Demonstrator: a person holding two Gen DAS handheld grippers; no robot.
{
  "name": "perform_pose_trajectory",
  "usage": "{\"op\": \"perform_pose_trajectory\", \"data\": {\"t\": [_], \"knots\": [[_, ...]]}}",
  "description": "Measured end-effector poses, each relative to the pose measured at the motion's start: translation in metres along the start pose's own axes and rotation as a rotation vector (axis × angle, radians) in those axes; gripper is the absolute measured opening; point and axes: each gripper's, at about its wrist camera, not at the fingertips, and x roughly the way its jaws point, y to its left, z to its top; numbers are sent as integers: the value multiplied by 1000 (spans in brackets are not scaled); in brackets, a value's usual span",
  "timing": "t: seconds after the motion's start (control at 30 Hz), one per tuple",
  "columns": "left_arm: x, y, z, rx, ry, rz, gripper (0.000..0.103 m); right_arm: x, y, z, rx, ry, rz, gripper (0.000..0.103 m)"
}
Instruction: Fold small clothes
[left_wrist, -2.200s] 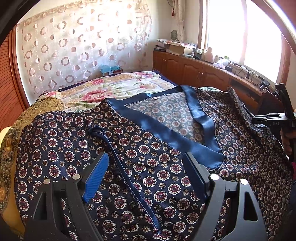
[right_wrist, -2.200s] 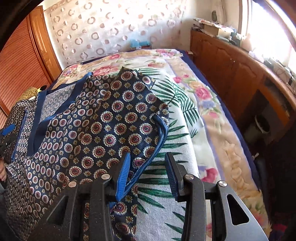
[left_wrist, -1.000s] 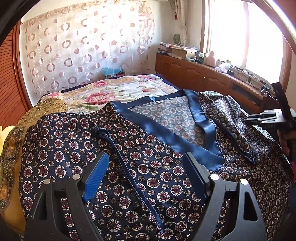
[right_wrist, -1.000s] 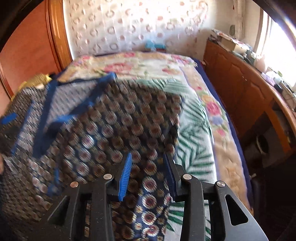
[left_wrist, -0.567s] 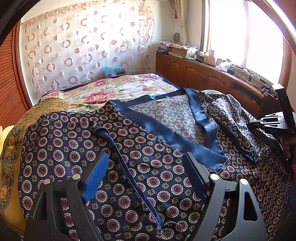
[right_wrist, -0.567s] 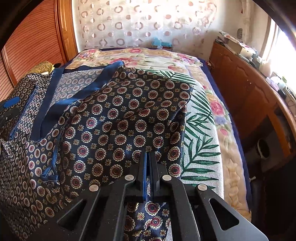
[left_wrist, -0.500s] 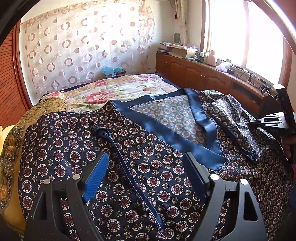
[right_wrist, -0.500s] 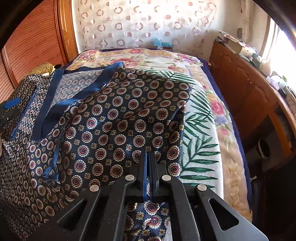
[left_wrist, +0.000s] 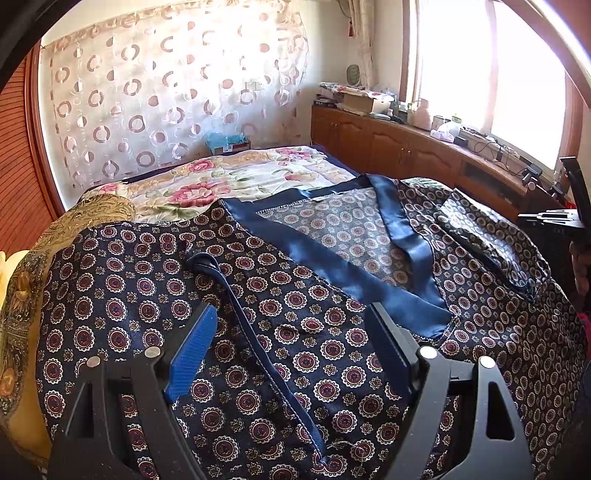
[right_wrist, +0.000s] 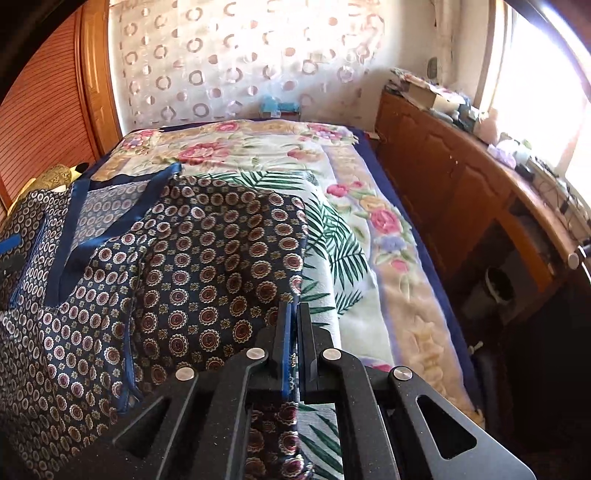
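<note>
While right gripper (right_wrist: 294, 328) jaws clench robe (right_wrist: 207, 266) hem at bed (right_wrist: 406, 325) edge, slippery satin may slide free; left gripper (left_wrist: 291, 347) jaws released.

The right gripper (right_wrist: 294, 314), earlier spread over the robe's (right_wrist: 207, 266) blue-trimmed edge, has clamped shut on it. That edge has been carried inward from the bed's (right_wrist: 369, 221) window side, forming a folded flap (left_wrist: 491, 236).

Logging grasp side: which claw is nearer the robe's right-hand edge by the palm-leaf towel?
Right. The right claw is clamped on the robe there; the left claw hovers open over its middle.
</note>
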Motion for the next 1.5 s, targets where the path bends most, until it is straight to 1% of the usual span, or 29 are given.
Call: {"op": "perform_pose_trajectory", "data": {"t": [0.07,0.1,0.13,0.3,0.4,0.53,0.57,0.67,0.73,0.8,0.87,0.9,0.93,1.0,1.1,1.17,1.27,1.37,1.5], "knots": [[0,-1,0,1,0,1,83,8,3,5,8,10,-5,25],[0,-1,0,1,-1,1,83,12,3,9,12,11,11,42],[0,-1,0,1,-1,2,83,16,1,14,16,6,41,48],[0,1,2,-5,-4,19,83,49,6,39,2,18,102,48],[-3,5,4,-16,-8,28,83,71,1,51,2,38,111,48],[-9,13,10,-29,-4,71,83,95,-3,61,-5,71,127,48],[-13,16,12,-29,-10,83,83,98,-4,62,-10,60,129,48],[-22,26,16,-43,-17,111,83,98,-6,60,-17,39,131,48],[-28,37,18,-58,-15,140,83,96,-6,55,-25,7,134,49],[-29,51,21,-73,-5,167,83,93,-7,51,-16,5,142,49],[-29,67,24,-96,6,193,83,93,-6,51,-20,7,148,52],[-30,77,26,-111,10,204,83,93,-5,51,-31,11,152,57],[-29,84,28,-122,12,210,81,93,-2,51,-41,13,150,60],[-28,100,31,-152,23,227,72,93,0,51,-51,15,145,61],[-24,118,34,-184,35,236,66,93,-2,51,-46,15,152,61],[-19,129,36,-201,49,253,64,92,-2,51,-47,16,150,62],[-11,141,38,-219,73,268,63,92,-2,51,-46,15,151,62],[-4,149,35,-248,100,269,63,93,-2,51,-47,16,150,62],[4,153,30,-273,124,248,63,93,-2,51,-47,15,149,62]]}}
